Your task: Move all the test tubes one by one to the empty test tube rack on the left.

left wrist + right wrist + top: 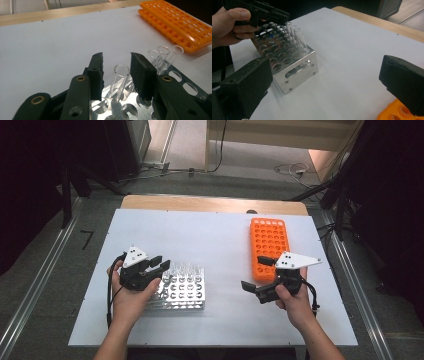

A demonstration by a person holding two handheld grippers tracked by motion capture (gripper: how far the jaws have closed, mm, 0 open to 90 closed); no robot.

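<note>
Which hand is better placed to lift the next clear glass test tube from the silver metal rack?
Left: its fingers already flank a clear glass test tube in the silver metal rack.

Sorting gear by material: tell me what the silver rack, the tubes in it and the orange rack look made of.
Silver rack: seemingly metal, probably aluminium; brushed shine, folded sheet, screwed sides.
Tubes: clear and glossy, glass or hard plastic; the look can't decide.
Orange rack: likely moulded plastic; even matte colour, a regular grid of holes.
</note>
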